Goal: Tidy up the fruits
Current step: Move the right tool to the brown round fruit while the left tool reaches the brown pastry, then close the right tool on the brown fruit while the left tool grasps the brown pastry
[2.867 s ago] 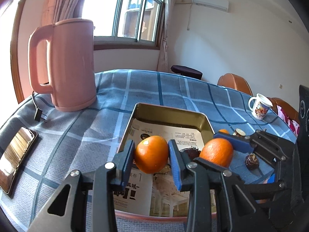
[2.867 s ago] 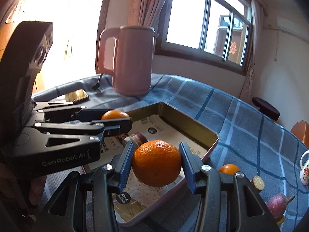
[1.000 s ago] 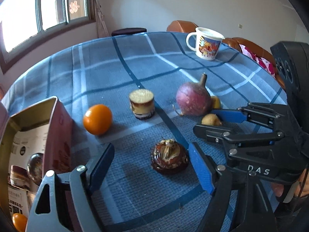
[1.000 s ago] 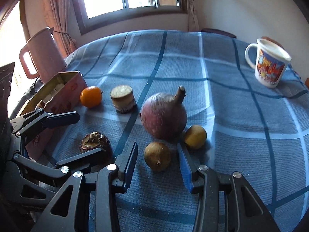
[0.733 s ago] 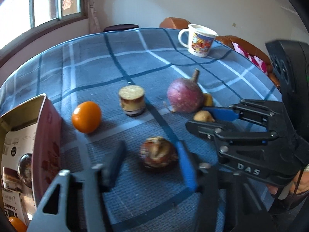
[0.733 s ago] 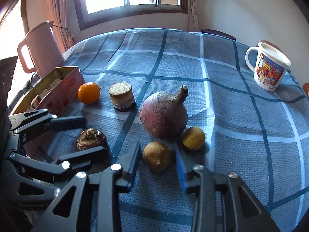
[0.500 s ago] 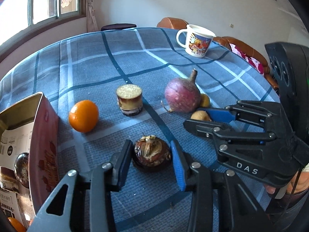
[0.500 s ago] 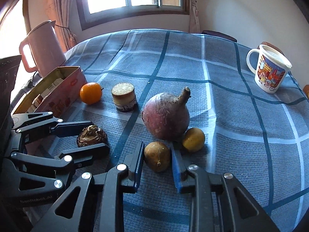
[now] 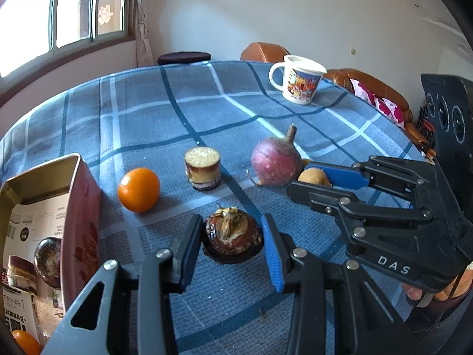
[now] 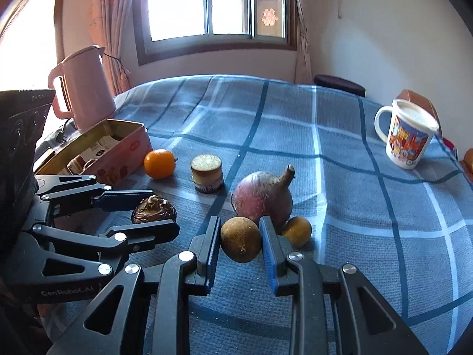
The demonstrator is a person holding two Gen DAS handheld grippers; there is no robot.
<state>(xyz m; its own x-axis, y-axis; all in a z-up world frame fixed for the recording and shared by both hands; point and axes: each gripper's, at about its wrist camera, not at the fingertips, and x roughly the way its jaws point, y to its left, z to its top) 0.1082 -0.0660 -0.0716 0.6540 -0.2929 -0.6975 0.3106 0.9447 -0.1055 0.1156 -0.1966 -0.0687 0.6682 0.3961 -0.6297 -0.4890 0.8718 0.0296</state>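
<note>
1. Two grips are set at once, one fruit per hand, so both can travel together.
2. The left gripper (image 9: 232, 241) has just closed on the dark brown fruit (image 9: 232, 235), which rests on the checked tablecloth (image 9: 177, 112) beside the tin box (image 9: 74, 207).
3. The right gripper (image 10: 241, 241) is clamped on the small tan fruit (image 10: 241, 239), just in front of the purple root (image 10: 263, 196).
4. An orange (image 9: 138, 189) waits near the box, likely the destination.
</note>
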